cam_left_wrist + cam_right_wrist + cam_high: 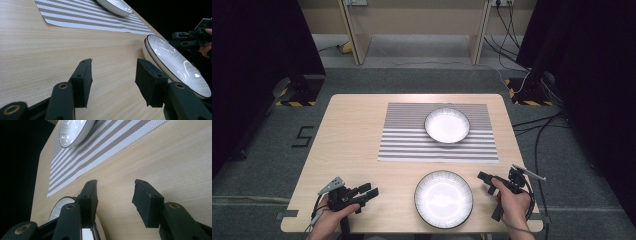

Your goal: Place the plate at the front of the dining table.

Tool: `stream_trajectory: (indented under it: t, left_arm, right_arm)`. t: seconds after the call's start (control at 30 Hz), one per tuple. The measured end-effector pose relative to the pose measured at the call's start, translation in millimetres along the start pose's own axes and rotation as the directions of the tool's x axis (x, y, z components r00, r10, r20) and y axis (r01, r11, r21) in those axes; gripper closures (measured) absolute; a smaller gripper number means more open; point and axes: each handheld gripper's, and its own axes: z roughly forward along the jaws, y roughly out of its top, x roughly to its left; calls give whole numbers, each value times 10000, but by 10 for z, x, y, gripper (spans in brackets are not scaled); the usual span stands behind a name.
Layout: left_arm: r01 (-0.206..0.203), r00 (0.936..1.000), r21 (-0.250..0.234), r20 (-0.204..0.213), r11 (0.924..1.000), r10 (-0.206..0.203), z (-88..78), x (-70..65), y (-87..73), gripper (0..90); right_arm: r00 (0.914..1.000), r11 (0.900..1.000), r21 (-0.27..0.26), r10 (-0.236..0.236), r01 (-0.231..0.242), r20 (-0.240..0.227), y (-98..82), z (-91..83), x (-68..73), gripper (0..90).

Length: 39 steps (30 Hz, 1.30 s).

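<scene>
Spread, empty fingers are held on both grippers; between left gripper (373,190) and right gripper (482,176), nearer the right, the near plate (443,199) is flanked.

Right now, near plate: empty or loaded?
Empty. The near plate sits upright on the bare table, and its white inside shows nothing but glare in the high view.

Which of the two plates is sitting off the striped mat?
The near plate, the larger one, lying on bare wood between the left gripper and right gripper. The far plate sits on the striped mat.
</scene>
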Motion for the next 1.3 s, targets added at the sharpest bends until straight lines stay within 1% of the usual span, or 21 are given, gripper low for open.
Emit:
stream_trajectory:
  t: [0.23,0.3,0.33,0.37,0.43,0.63,0.7,0.73,0.9,0.97,1.0,1.1,1.17,1.3]
  left_arm:
    - [7,10000,13,8,10000,-7,6,-6,-2,468]
    - [2,10000,13,9,10000,-2,5,-7,-2,468]
    - [-1,10000,10,5,10000,1,4,-6,-2,468]
    - [-4,10000,15,1,10000,4,4,-5,-3,468]
    - [-2,10000,14,2,10000,2,4,-5,-3,468]
    - [-12,10000,28,7,10000,12,7,-11,-7,468]
    - [-24,10000,39,11,10000,24,6,-14,-8,468]
    - [-29,10000,38,25,10000,28,6,-15,-9,468]
    - [-44,10000,43,28,10000,44,10,-16,-11,468]
    - [-41,10000,48,35,10000,41,10,-18,-12,468]
    - [-47,10000,51,37,10000,47,10,-18,-12,468]
    - [-47,10000,55,24,10000,46,11,-19,-12,468]
    - [-38,10000,57,44,10000,38,13,-20,-14,468]
    - [-52,10000,104,47,9999,52,20,-27,-18,468]
  right_arm:
    - [10000,10000,-35,-13,13,-2,-29,-46,-12,538]
    - [9999,10000,-45,43,-43,-92,-45,-60,-18,538]
    - [10000,10000,-34,-36,36,-35,-49,-66,-20,538]
    - [9999,10000,-20,69,-69,-119,-72,-79,-18,538]
    - [10000,10000,-47,-81,81,-13,-89,-90,-17,538]
    - [9999,9999,-54,-137,137,-29,-147,-109,-15,539]
    - [9998,9998,-75,-202,201,-79,-164,-116,-17,539]
    - [9997,9997,-82,-250,250,-28,-174,-128,-16,539]
    - [9998,9999,-43,-144,144,-102,-206,-153,-28,539]
    - [9997,9997,-61,-219,219,-81,-228,-162,-37,539]
    - [9999,10000,-31,-94,93,-141,-238,-168,-45,539]
    - [9998,9999,-37,-127,126,-121,-258,-181,-63,539]
    - [9999,10000,-46,-60,60,-123,-281,-200,-75,538]
    - [9997,10000,-9,-57,57,-226,-326,-229,-78,534]
